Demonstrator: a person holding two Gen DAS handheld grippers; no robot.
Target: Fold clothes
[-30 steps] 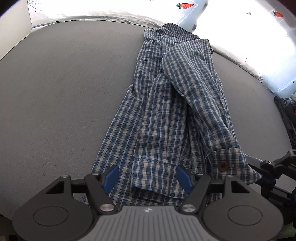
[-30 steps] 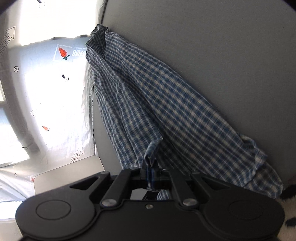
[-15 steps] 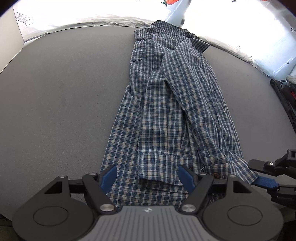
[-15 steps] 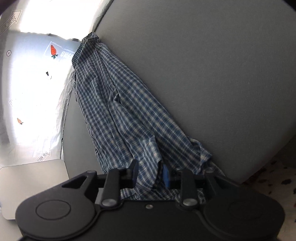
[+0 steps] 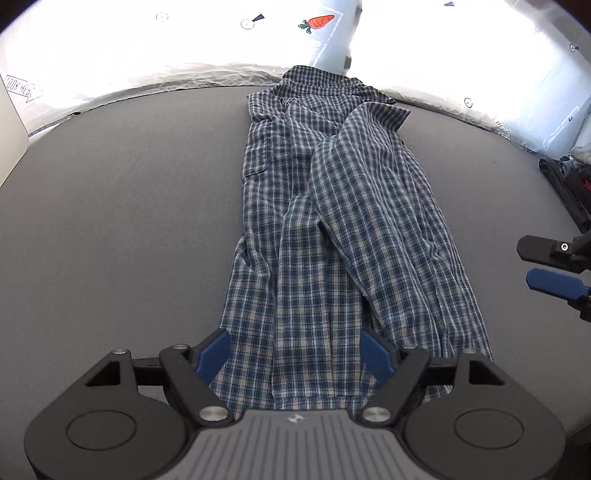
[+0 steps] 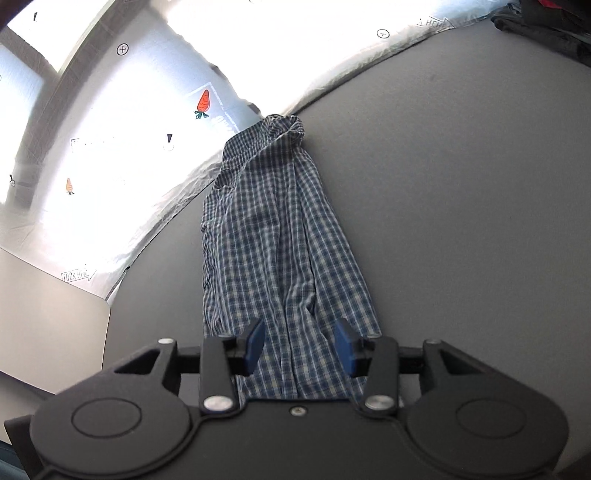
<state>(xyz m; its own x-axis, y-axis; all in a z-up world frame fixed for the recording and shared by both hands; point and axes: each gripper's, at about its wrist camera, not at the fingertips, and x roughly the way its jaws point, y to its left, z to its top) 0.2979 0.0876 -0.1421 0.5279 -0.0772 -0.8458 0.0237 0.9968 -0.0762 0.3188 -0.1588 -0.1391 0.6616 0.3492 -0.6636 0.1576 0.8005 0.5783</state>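
Note:
A blue and white checked shirt (image 5: 332, 236) lies lengthwise on the grey table (image 5: 122, 221), folded into a narrow strip with its collar at the far edge. My left gripper (image 5: 295, 354) hovers over the shirt's near hem, its jaws wide and still opening, with nothing pinched. In the right wrist view the same shirt (image 6: 273, 251) stretches away from my right gripper (image 6: 301, 345), whose jaws are opening above the cloth without pressing it. The right gripper's fingers (image 5: 554, 282) also show at the right edge of the left wrist view, clear of the shirt.
A white sheet with carrot prints (image 5: 317, 22) hangs behind the table's far edge. A pale flat board (image 6: 44, 325) sits at the table's left. Dark items (image 5: 569, 184) lie at the far right of the table.
My right gripper let go of the sleeve cuff, opened, rolled and rose away to the right. The sleeve now lies flat along the shirt. My left gripper drew back a little and widened.

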